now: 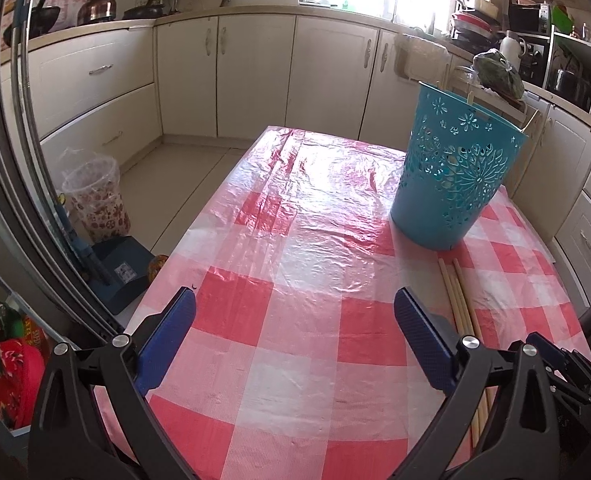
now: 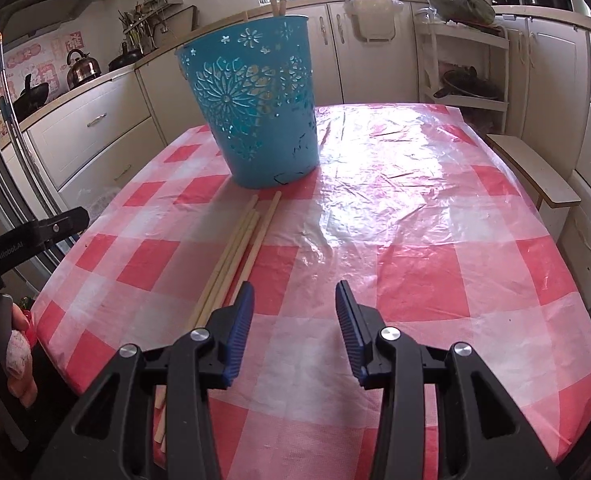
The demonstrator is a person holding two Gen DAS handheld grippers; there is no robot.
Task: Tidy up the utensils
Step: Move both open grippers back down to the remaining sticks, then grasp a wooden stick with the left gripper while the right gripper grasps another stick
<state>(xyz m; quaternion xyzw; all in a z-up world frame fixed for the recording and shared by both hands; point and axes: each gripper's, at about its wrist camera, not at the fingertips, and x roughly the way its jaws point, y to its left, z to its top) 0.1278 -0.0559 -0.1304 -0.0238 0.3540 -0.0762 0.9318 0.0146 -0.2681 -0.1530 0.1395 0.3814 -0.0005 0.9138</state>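
Blue-padded fingers [image 1: 175, 332] of the left gripper [image 1: 295, 334] are standing spread wide over the checked tablecloth [image 1: 255, 312], holding nothing and touching nothing. On the right gripper [image 2: 294, 328] the fingers [image 2: 241, 328] are parted more narrowly, also empty, hovering just right of the near ends of the wooden sticks [image 2: 235, 248]. About four of these sticks are lying in a bundle on the table; the exact count is hard to tell where they are overlapping. Their far ends are reaching almost to the foot of one teal perforated basket [image 2: 255, 112], which is standing upright farther along the table. Two more stick ends [image 2: 276, 2] are poking above its far rim. In the left wrist view, the bundle [image 1: 457, 292] is lying just right of the left gripper's right finger.
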